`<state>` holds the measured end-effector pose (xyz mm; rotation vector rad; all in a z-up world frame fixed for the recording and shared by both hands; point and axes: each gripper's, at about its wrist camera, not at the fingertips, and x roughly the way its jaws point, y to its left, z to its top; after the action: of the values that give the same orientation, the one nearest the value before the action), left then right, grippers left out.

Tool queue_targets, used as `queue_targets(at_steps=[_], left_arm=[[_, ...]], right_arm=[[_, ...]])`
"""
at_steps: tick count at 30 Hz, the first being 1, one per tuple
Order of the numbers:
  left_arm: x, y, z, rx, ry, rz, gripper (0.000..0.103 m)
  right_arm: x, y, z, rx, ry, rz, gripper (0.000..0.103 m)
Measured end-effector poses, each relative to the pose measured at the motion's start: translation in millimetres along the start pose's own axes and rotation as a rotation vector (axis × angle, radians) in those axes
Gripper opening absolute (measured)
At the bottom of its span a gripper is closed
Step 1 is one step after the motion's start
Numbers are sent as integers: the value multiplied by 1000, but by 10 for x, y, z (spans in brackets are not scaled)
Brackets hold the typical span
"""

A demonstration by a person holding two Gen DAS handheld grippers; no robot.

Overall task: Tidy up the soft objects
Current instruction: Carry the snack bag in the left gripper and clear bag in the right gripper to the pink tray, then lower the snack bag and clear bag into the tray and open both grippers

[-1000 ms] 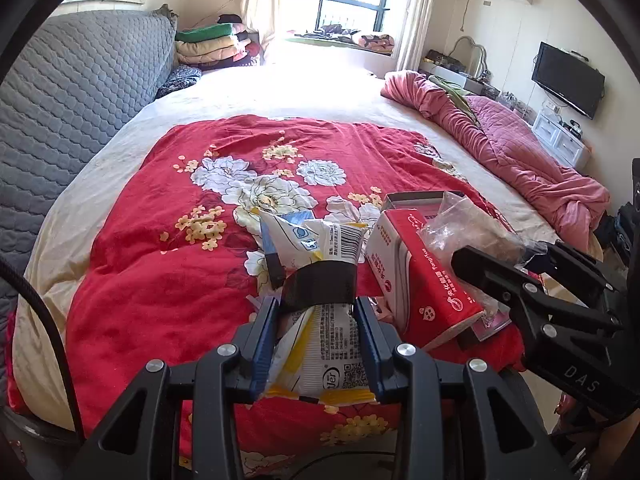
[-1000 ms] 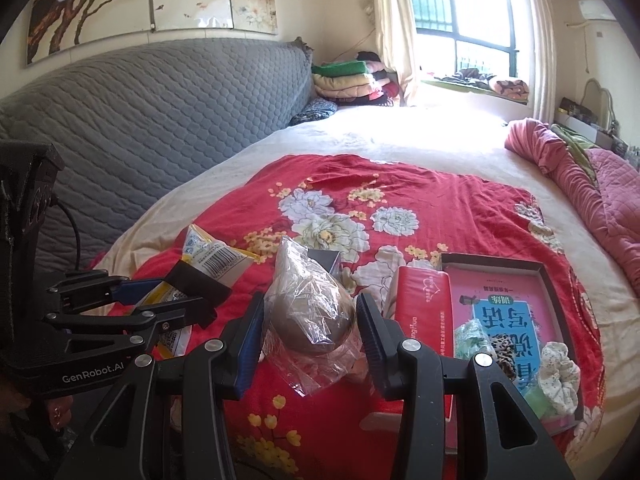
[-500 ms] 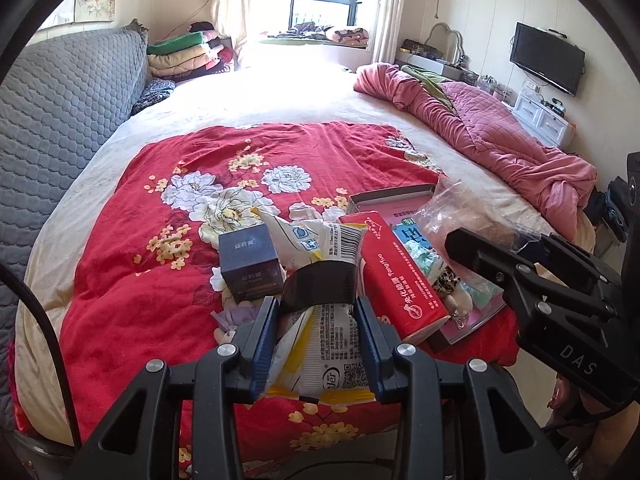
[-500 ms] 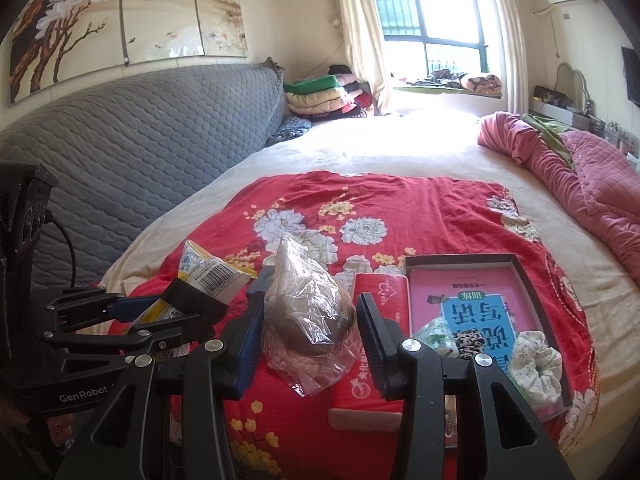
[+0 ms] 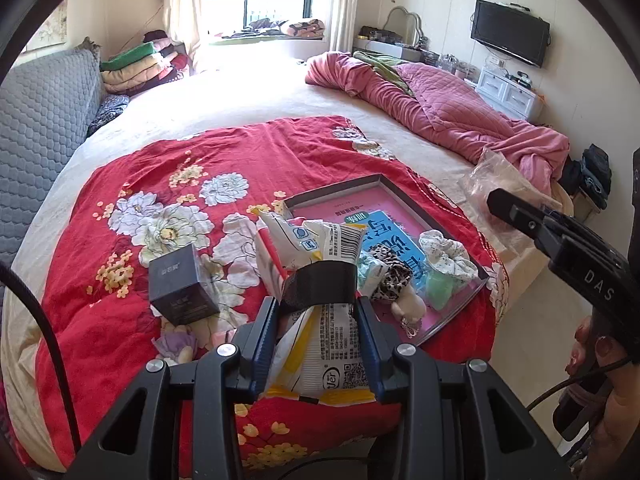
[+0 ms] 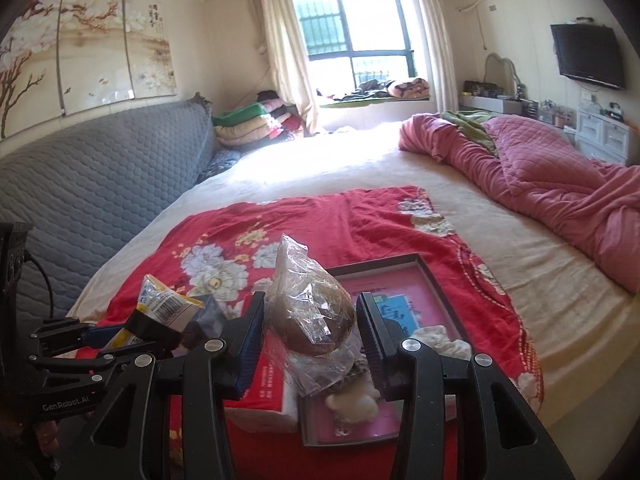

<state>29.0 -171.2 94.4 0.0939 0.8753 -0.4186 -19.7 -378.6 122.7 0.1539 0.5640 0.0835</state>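
My left gripper (image 5: 316, 320) is clamped on a crinkly white-and-yellow snack packet (image 5: 320, 344); it looks light and crushable, so I judge a mid-body pinch best. My right gripper (image 6: 310, 336) squeezes a clear plastic bag (image 6: 308, 312) around a round brown lump, slippery film over something firm. Both hang above the pink-lined tray (image 5: 400, 194), where soft scrunchies (image 5: 440, 248) lie on the red floral blanket (image 5: 120, 320).

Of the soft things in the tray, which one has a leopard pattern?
The scrunchie in the middle of the tray, between the pale blue piece and the white floral scrunchie. It alone has brown and black spots.
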Motion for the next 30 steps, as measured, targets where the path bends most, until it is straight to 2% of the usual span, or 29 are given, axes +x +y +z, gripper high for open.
queue_targets(at_steps=[11, 20, 30], left_arm=[[561, -508, 29, 67, 96, -56, 39], [1039, -862, 0, 108, 185, -102, 39], [1399, -1231, 72, 136, 229, -157, 39]], right_arm=[[1, -679, -195, 119, 20, -93, 46], [120, -963, -378, 166, 62, -136, 46], [256, -1260, -576, 202, 119, -193, 46]])
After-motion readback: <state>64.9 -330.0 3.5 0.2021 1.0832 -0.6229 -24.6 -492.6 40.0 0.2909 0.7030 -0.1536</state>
